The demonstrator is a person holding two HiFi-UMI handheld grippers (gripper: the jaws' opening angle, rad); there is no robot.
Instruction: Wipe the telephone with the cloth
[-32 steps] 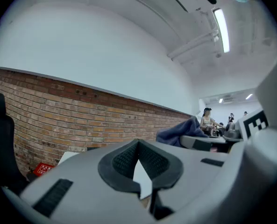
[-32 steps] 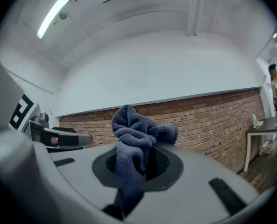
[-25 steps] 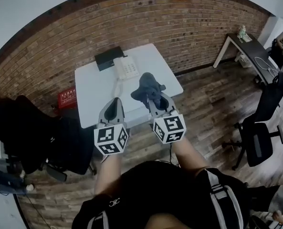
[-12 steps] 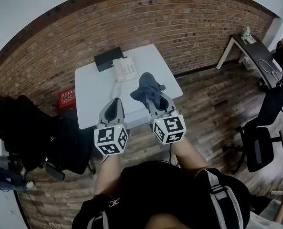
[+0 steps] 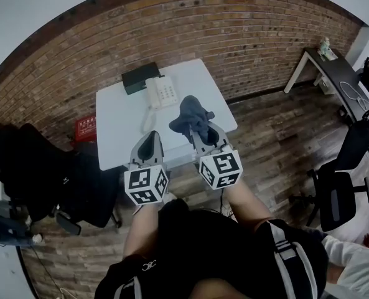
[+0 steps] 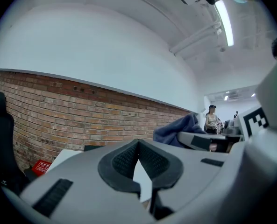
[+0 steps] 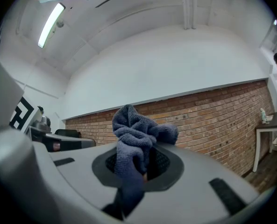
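Both grippers remain over the near edge of the table [image 5: 119,123], little changed from earlier; right gripper [image 5: 202,133] clamped on the dark blue cloth [image 5: 190,112]; left gripper [image 5: 148,137] jaws together, empty; telephone [image 5: 163,91] lies on the table's far side; lettering on the red box [image 5: 84,128] too small to read.

In head view, looks steeply down on a distant white table [image 5: 119,117]. In both gripper views, sits close behind jaws, tilts upward; shares brick wall [image 5: 234,36] and cloth [image 5: 193,114].

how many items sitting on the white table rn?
2. The telephone near the far edge; a black box just behind it, to its left. Anything under the cloth would be hidden.
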